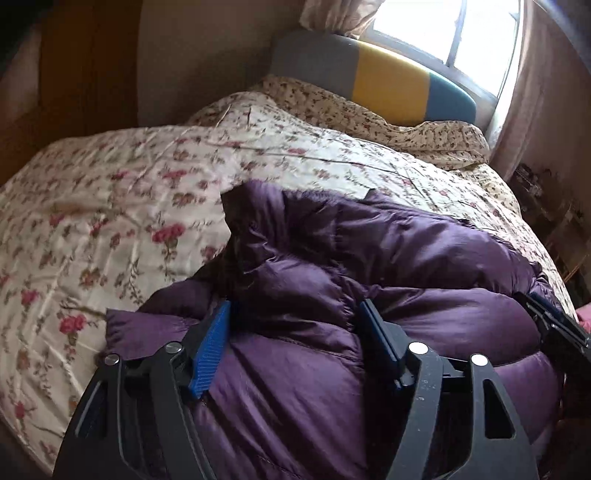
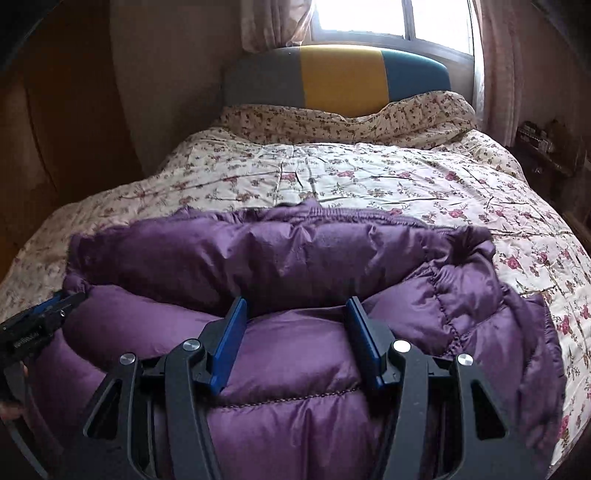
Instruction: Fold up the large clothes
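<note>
A purple puffy down jacket lies bunched and folded over on the floral bedspread. My right gripper hovers low over the jacket's middle bulge. Its jaws stand apart, the blue pads show bare inner faces, and fabric swells beneath them. My left gripper sits over the jacket's left part, open, with its ribbed blue pad uncovered and quilted fabric rising between the fingers. Each gripper shows at the edge of the other's view: the left gripper and the right gripper.
A grey, yellow and teal headboard stands at the far end under a bright window with curtains. A rumpled floral duvet lies along the headboard. A dark wooden wardrobe stands on the left and cluttered shelves on the right.
</note>
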Demonstrator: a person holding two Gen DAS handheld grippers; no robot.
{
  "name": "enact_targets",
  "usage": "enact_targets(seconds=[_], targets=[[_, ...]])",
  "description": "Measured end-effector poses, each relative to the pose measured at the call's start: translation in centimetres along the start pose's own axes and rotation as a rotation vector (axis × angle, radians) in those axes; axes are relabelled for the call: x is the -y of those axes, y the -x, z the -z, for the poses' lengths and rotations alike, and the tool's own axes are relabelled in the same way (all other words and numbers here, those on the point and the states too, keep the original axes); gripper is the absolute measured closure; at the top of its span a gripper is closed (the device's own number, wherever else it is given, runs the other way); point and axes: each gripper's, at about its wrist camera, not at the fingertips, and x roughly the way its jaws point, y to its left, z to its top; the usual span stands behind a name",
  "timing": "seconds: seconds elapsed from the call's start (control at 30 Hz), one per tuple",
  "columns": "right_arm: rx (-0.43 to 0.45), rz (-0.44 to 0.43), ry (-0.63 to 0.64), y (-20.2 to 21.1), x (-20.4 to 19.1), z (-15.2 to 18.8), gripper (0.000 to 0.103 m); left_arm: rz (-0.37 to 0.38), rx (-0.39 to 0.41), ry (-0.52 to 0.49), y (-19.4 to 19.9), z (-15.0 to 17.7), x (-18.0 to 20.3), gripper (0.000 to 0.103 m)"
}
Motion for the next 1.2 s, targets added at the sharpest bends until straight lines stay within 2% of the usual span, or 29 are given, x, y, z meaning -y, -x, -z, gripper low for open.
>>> enact_targets(seconds=[0.23, 0.43, 0.57, 0.67, 0.9, 1.1, 1.2], targets=[[-0.021, 0.023, 0.007, -2.4, 0.2, 0.9, 0.048, 0.006, 0.001, 0.019, -1.3, 0.6, -0.1, 0.029], [-0.045, 0.004, -0.010, -2.3, 0.9, 0.4, 0.048, 0.007, -0.012, 0.020, -1.5, 0.4, -0.1, 0.028], [-0.034, -0.030, -0.033, -0.3, 1.3, -0.1, 0.047, 0.036, -0.021, 0.046, 0.3, 0.1, -0.8, 0.028], [-0.002, -0.071, -0.029, 2.1, 1.1, 0.1, 0.048, 0.044, 0.001, 0.077, 2.5, 0.4, -1.7, 0.022], [0.012, -0.173, -0.018, 6.6, -0.4, 1.7, 0.081, 0.029, 0.016, 0.151, 5.4, 1.5, -5.9, 0.022], [-0.024, -0.218, 0.026, 7.9, -2.0, 3.6, 0.094, 0.061, -0.011, 0.189, 6.2, 3.2, -8.0, 0.022], [-0.041, -0.215, 0.035, 8.0, -2.3, 4.4, 0.095, 0.110, -0.029, 0.237, 6.4, 4.5, -8.9, 0.022]])
